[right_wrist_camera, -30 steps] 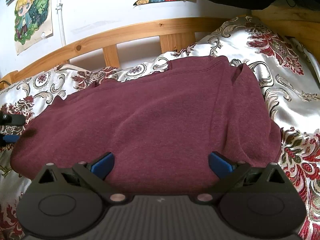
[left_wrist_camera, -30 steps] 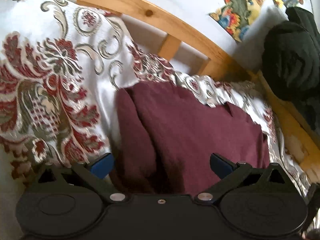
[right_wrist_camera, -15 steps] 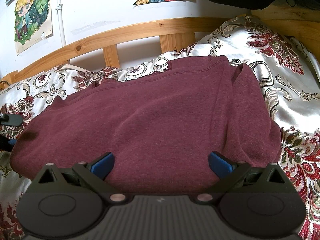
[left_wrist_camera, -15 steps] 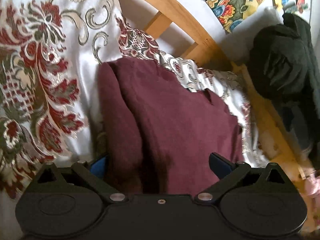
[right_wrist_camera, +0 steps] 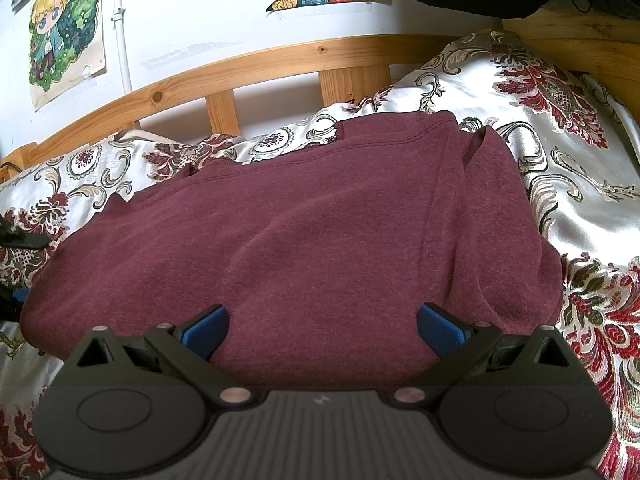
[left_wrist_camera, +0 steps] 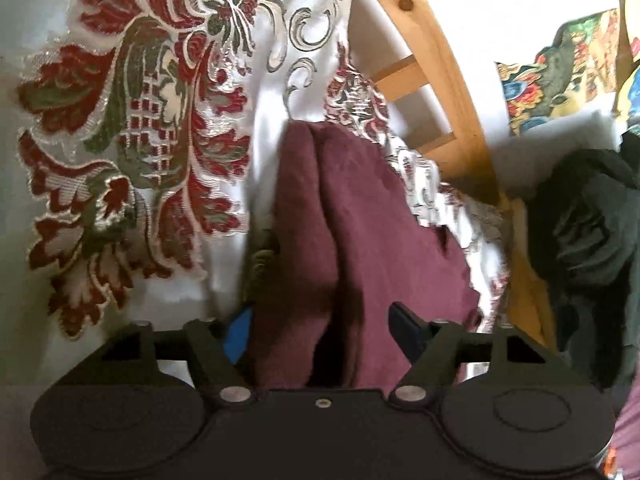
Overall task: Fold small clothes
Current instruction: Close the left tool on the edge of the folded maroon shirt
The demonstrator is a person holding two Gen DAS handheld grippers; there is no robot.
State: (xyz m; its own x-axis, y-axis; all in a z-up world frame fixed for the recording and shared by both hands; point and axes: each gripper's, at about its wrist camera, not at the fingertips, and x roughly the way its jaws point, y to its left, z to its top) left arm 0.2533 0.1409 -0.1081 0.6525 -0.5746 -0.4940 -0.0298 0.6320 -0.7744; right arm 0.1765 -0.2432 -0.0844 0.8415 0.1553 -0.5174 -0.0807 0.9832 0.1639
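Note:
A maroon sweatshirt (right_wrist_camera: pixel 304 240) lies folded on a floral bedspread (right_wrist_camera: pixel 560 128). In the left wrist view the sweatshirt's edge (left_wrist_camera: pixel 360 232) runs up between the fingers of my left gripper (left_wrist_camera: pixel 324 330). The jaws stand partly closed around a thick fold of it, with cloth filling the gap. My right gripper (right_wrist_camera: pixel 320 326) is open, its blue pads wide apart over the sweatshirt's near edge. The left gripper's tip (right_wrist_camera: pixel 16 240) shows at the far left of the right wrist view.
A wooden headboard (right_wrist_camera: pixel 280 60) runs behind the bed, with posters (right_wrist_camera: pixel 64 28) on the white wall. Dark clothes (left_wrist_camera: pixel 588 232) hang at the right of the left wrist view. The bedspread (left_wrist_camera: pixel 140 140) surrounds the sweatshirt.
My left gripper has turned and pushed onto the sweatshirt's edge, and its jaws have narrowed around the fold. My right gripper has stayed still and open.

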